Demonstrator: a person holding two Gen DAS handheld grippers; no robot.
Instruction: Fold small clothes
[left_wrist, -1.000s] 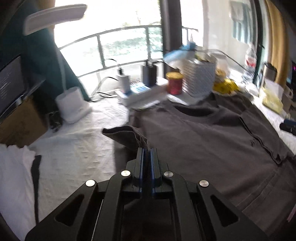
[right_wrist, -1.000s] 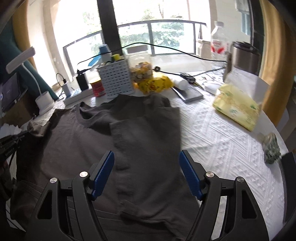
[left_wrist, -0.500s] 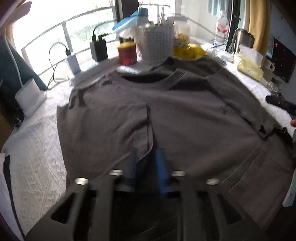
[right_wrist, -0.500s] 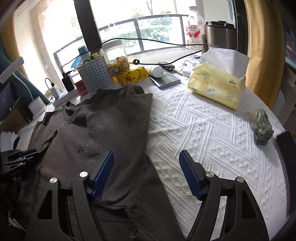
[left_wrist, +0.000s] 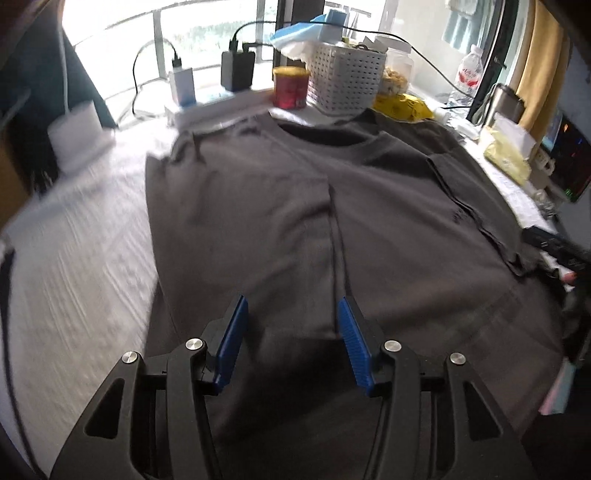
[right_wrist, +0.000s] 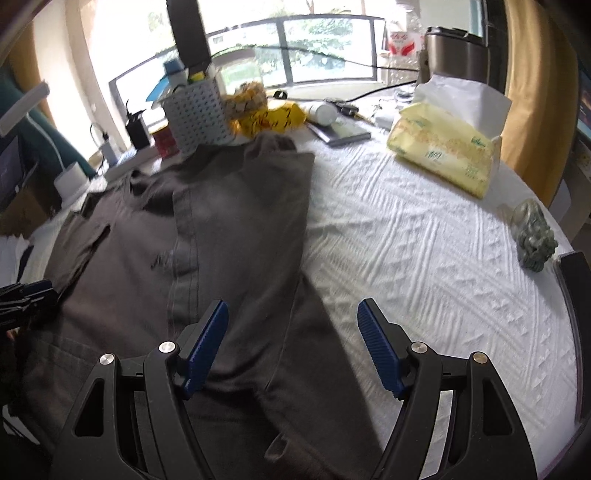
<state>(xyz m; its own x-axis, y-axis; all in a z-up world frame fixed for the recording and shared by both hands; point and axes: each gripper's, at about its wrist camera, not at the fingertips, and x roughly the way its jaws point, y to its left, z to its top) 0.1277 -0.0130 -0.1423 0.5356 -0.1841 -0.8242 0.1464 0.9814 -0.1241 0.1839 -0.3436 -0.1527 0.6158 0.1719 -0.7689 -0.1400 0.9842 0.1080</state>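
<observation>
1 grey T-shirt (left_wrist: 388, 229) lying flat, neckline toward window

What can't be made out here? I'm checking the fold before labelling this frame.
- T-shirt bottom hem: left wrist view, hidden behind the left gripper; its jaws have just been opening, pinching nothing.
- Shirt's chest mark: right wrist view, blurred and too small to read.
- White basket contents: both views, hidden by its walls.
- Right gripper, open: covers the near shirt edge.
</observation>
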